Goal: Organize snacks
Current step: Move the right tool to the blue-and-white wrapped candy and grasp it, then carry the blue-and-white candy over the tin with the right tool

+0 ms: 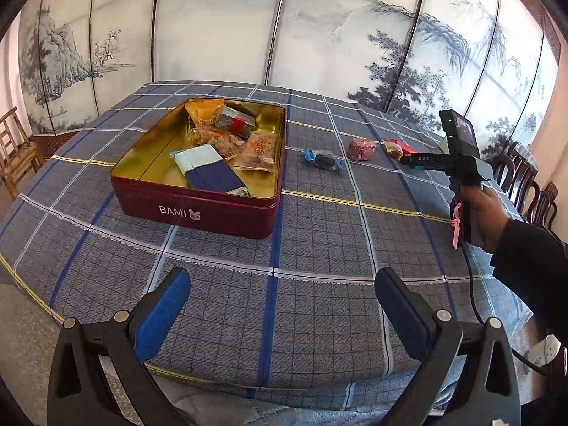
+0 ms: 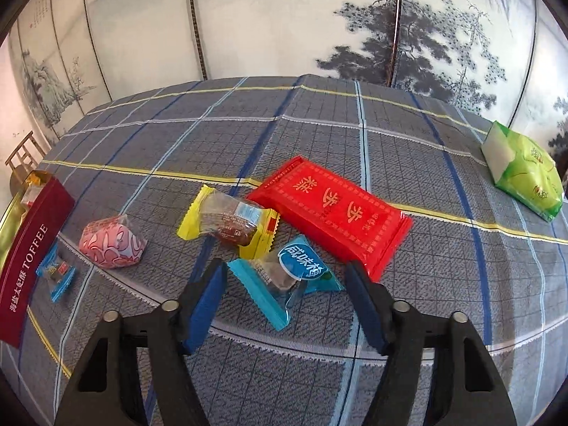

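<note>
Blue-wrapped candy [image 2: 287, 277] sits on the checked tablecloth [image 2: 319, 355] directly between and just ahead of the right gripper [image 2: 285, 293] tips; jaws straddle it with gaps either side, pads not touching the wrapper, so nothing held yet. Just past it: yellow-wrapped snack [image 2: 230, 223], touching or slightly overlapping the blue one, can't tell which. Red flat packet [image 2: 330, 209] ahead-right of the jaws, pink wrapped piece [image 2: 112, 246] ahead-left, small blue candy [image 2: 56, 277] further left beside the red tin [image 2: 26, 273]. Green bag [image 2: 525, 174] far right, well apart. Left gripper [image 1: 282, 319] is spread wide and empty, over bare cloth, tin [image 1: 198, 213] ahead-left of it with several snacks already inside. My read: pick step on the blue candy, task roughly midway. Next move needs a drop to cloth level and a squeeze on the wrapper body, not the crimped ends, without snagging the yellow one, then carry left to the tin.
</note>
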Demonstrator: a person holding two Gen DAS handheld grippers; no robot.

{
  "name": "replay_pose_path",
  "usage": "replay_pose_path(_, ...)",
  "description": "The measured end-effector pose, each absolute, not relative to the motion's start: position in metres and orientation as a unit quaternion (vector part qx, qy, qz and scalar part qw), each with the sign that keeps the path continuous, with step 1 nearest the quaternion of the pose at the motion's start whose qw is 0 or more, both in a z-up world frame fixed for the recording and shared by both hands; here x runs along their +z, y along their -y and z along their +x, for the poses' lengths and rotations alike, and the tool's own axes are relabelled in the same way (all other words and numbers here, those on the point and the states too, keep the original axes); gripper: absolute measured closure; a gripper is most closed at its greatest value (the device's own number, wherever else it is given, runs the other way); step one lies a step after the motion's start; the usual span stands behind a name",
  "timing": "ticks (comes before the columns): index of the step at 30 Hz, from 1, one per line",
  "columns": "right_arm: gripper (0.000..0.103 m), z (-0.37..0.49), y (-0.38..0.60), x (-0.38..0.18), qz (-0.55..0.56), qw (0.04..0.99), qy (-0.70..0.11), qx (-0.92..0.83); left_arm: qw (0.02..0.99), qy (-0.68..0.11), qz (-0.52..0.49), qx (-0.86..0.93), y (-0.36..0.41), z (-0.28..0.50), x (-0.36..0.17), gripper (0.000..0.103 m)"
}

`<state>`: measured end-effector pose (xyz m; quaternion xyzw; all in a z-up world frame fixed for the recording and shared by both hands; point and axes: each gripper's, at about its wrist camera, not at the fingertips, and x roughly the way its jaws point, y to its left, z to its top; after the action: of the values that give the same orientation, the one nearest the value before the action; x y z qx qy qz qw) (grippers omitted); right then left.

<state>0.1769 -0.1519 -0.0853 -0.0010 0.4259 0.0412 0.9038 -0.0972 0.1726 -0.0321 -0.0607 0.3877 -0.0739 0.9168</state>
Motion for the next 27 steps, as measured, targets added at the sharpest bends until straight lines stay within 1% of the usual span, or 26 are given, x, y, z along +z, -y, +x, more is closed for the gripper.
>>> replay_pose_path(2, 0.060, 0.176, 0.155, -0.082, 0.016, 0.903, -0.426, 0.046, 0.917, -0.388, -0.060, -0.075, -0.172, -0.099, -0.033, 0.000)
replay_pose_path(6, 0.064, 0.160, 0.153, -0.078, 0.002, 0.908, -0.416, 0.043, 0.915, -0.390, -0.066, -0.075, -0.170, -0.101, -0.037, 0.000)
replay_pose_path(14, 0.065, 0.122, 0.152, -0.052, -0.019, 0.923, -0.384, 0.012, 0.918, -0.384, -0.064, -0.071, -0.163, -0.107, -0.035, 0.000)
replay_pose_path(18, 0.066, 0.116, 0.147, -0.034, -0.005, 0.928, -0.373, 0.000, 0.921, -0.380, -0.051, -0.062, -0.160, -0.109, -0.034, 0.000)
replay_pose_path(27, 0.066, 0.119, 0.094, 0.004, -0.013, 0.939, -0.343, 0.006, 0.921, -0.386, -0.049, -0.014, -0.173, -0.110, -0.040, 0.000)
